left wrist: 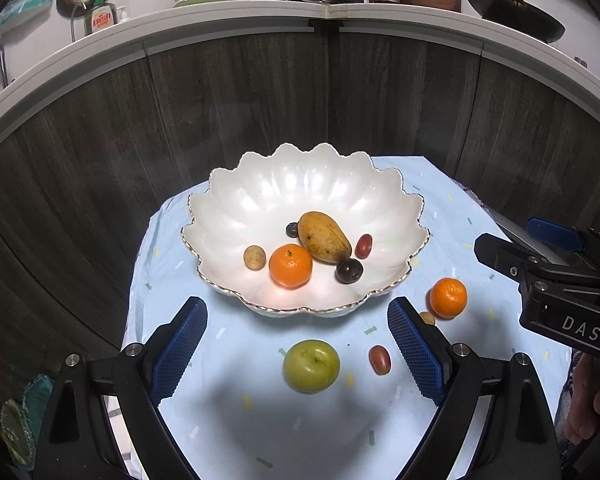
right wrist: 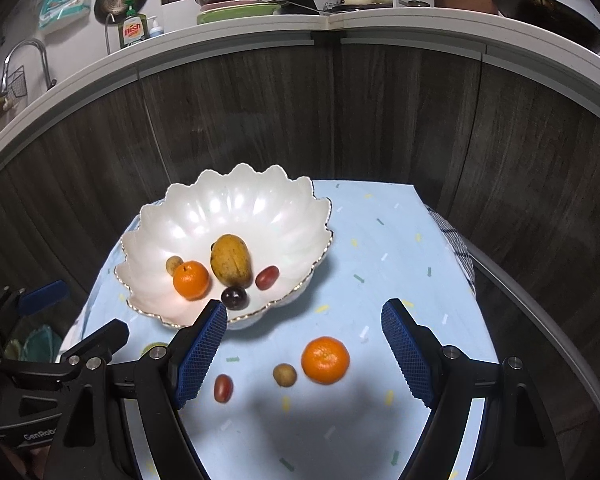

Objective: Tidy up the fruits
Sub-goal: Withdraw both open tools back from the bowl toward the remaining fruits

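Kitchen counter [left wrist: 236, 16] behind | blue cloth [left wrist: 260, 420], bowl [left wrist: 260, 196] | both jaws wide, seemingly empty

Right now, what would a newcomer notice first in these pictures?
The white scalloped bowl at the middle of the blue cloth, holding a mango and an orange. In front of it, on the cloth, lie a green apple and a second orange.
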Demonstrator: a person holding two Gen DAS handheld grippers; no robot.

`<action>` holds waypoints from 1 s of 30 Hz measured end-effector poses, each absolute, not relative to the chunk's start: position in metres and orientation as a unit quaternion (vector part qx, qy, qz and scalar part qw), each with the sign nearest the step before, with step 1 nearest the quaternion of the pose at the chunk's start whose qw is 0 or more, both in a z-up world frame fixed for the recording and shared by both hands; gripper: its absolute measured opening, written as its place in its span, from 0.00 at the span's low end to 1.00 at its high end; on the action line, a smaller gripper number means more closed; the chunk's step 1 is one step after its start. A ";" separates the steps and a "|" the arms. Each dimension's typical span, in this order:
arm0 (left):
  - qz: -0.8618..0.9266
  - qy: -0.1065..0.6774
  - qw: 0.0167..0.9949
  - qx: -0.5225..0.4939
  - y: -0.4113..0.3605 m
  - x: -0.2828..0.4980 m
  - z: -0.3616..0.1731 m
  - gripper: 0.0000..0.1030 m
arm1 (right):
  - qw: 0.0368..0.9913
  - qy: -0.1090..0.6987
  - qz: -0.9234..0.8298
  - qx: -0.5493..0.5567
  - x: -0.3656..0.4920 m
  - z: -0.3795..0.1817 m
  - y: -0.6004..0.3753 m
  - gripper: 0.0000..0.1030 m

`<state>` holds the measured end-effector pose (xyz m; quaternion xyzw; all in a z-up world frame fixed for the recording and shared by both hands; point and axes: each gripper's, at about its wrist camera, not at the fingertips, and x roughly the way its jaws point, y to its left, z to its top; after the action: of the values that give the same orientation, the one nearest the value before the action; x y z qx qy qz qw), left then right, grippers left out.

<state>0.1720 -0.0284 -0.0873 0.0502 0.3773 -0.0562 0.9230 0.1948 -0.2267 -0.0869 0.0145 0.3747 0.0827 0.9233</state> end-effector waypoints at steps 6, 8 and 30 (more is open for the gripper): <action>-0.058 0.376 0.923 0.054 -0.031 0.166 -0.092 0.90 | 0.925 0.371 0.081 0.010 0.188 -0.092 -0.228 0.78; -0.058 0.373 0.924 0.057 -0.032 0.163 -0.094 0.90 | 0.926 0.369 0.082 0.007 0.186 -0.094 -0.228 0.78; -0.062 0.393 0.916 0.056 -0.029 0.160 -0.143 0.90 | 0.916 0.383 0.116 0.004 0.180 -0.141 -0.215 0.66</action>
<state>0.1595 -0.0290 -0.1427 0.0564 0.3927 -0.0617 0.9159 0.1798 -0.2154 -0.1409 0.0037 0.3834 0.1159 0.9163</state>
